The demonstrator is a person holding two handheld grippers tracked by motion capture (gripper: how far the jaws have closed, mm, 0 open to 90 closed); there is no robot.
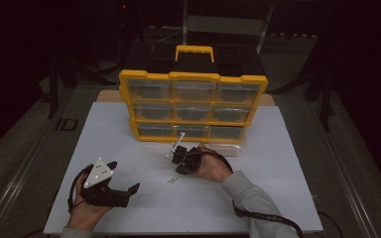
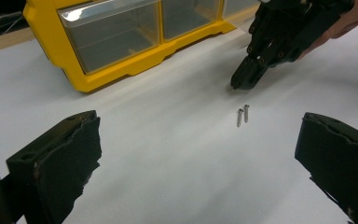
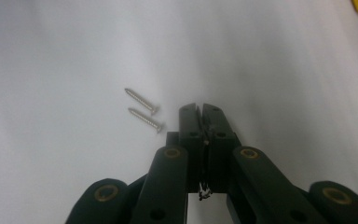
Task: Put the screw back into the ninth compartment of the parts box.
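Beyond both claws, a yellow drawer cabinet (image 1: 193,106) stands on the white counter (image 1: 129,144). The left claw (image 1: 127,178) rests with jaws wide apart; the right claw (image 1: 180,168) is pressed together, empty. Just beside its tip lie two screws (image 3: 144,109), touching nothing.

In the high view the two screws (image 1: 172,181) are mere specks — heads unreadable; the drawer organizer's (image 1: 192,106) contents stay too dim to tell.
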